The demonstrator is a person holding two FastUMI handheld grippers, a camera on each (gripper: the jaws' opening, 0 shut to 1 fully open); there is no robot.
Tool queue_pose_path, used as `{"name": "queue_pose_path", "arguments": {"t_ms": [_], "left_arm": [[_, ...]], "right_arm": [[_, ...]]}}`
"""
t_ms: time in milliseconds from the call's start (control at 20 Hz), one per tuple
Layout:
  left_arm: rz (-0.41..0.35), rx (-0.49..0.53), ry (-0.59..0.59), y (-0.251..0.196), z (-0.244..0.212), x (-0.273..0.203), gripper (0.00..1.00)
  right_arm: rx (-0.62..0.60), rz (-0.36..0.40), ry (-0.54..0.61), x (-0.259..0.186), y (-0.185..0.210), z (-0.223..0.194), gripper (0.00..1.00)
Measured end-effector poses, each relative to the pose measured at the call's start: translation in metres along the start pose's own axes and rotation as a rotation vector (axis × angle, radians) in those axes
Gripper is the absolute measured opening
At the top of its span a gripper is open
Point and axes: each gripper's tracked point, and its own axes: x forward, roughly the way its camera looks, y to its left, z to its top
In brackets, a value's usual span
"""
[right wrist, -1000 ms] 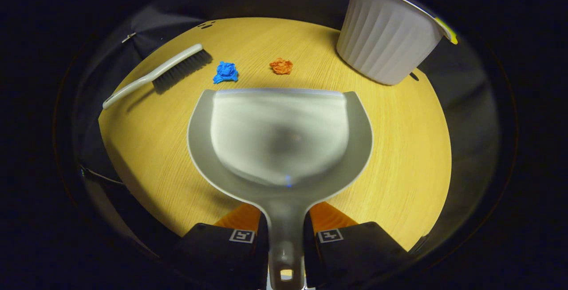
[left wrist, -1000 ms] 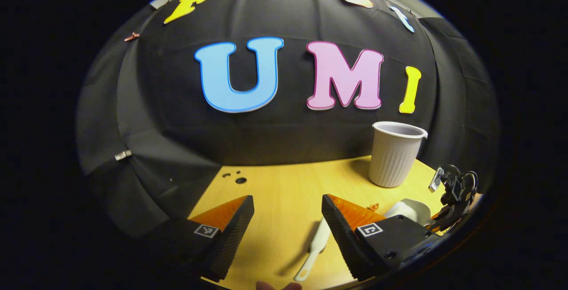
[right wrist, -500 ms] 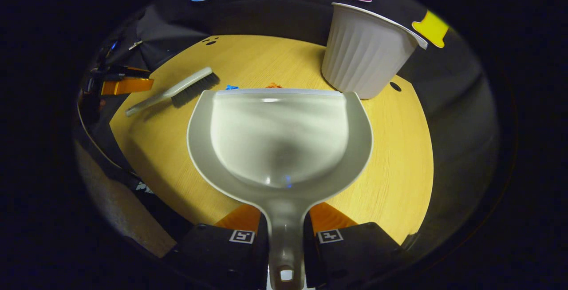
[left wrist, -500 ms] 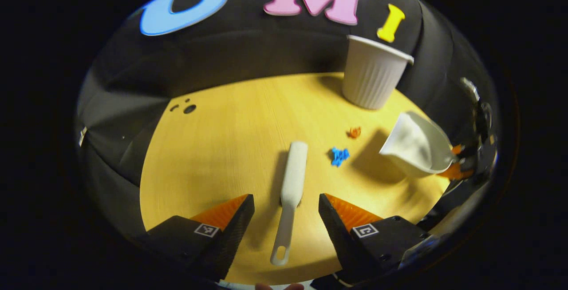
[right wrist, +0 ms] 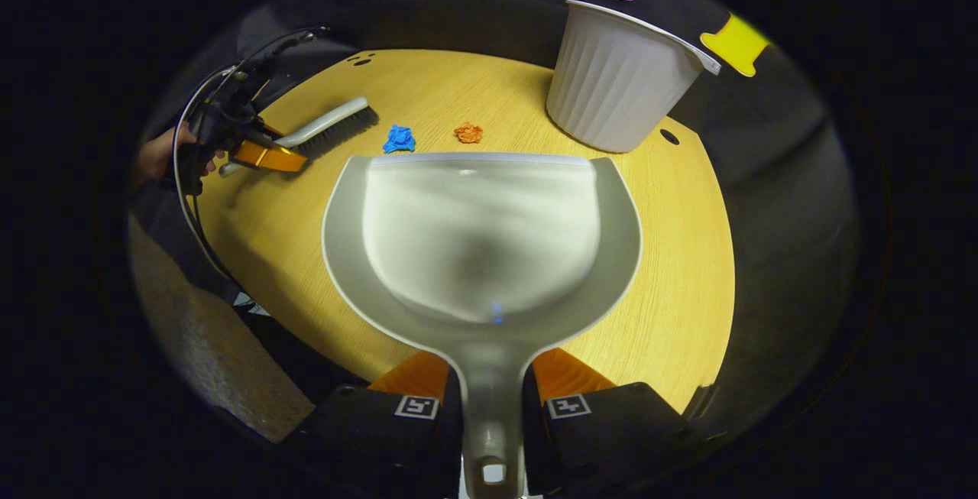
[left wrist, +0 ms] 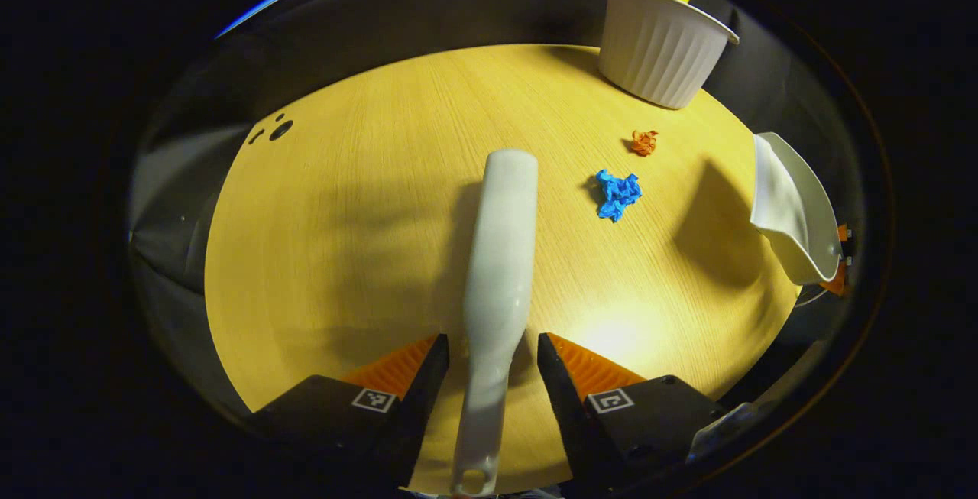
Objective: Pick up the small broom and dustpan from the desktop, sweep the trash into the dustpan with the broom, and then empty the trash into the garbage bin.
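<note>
Over the last second the left tongs (left wrist: pixel 487 354) have tipped down from facing the wall and come in over the broom (left wrist: pixel 497 277), whose handle now runs between fingers that stand a little apart from it, so they bracket the broom without yet pinching it. I judge that the closing grip on the broom is the step in hand. To its right on the table (left wrist: pixel 351 201) lie the blue scrap (left wrist: pixel 617 195) and, farther on, the orange scrap (left wrist: pixel 644 142), both loose, with the white garbage bin (left wrist: pixel 661 48) upright at the back and the dustpan (left wrist: pixel 791 212) tilted at the far right. The right gripper view shows what that one cannot: the right tongs (right wrist: pixel 491 407) clamped on the dustpan's handle, its pan empty, its lip just short of the two scraps, and at the far left a hand (right wrist: pixel 164 155) bringing the other tool onto the broom's handle, bristles down on the table.
</note>
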Motion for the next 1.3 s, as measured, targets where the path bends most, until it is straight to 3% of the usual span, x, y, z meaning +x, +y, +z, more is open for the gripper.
{"name": "queue_pose_path", "arguments": {"t_ms": [100,200,250,350,550,800,850,1050,1300], "left_arm": [[0.0,-0.008,0.022,-0.001,-0.003,0.005,0.69],[0.021,-0.009,0.021,0.004,-0.001,0.008,0.51],[0.021,-0.008,0.019,0.004,-0.001,0.01,0.41],[0.014,0.002,0.019,0.004,0.0,0.008,0.3],[-0.005,0.047,-0.056,-0.002,0.026,-0.003,0.24],[-0.021,0.136,-0.099,-0.02,0.075,0.001,0.24],[-0.014,0.164,-0.103,-0.022,0.084,0.006,0.24],[-0.009,0.233,-0.059,-0.039,0.103,0.031,0.24],[-0.087,0.306,-0.015,-0.08,0.104,0.052,0.24]], "right_arm": [[-0.005,-0.004,0.006,0.001,0.001,-0.001,0.36],[-0.002,0.004,0.008,0.0,0.002,0.001,0.4],[-0.002,0.009,0.01,0.001,0.004,0.001,0.36],[-0.015,0.022,0.025,0.001,0.006,0.002,0.36],[-0.076,0.065,0.102,0.008,0.008,0.001,0.36],[-0.161,0.105,0.186,0.026,0.008,0.014,0.33],[-0.182,0.104,0.195,0.03,0.006,0.017,0.36],[-0.234,0.105,0.224,0.042,0.003,0.022,0.33],[-0.275,0.11,0.231,0.05,-0.001,0.022,0.36]]}}
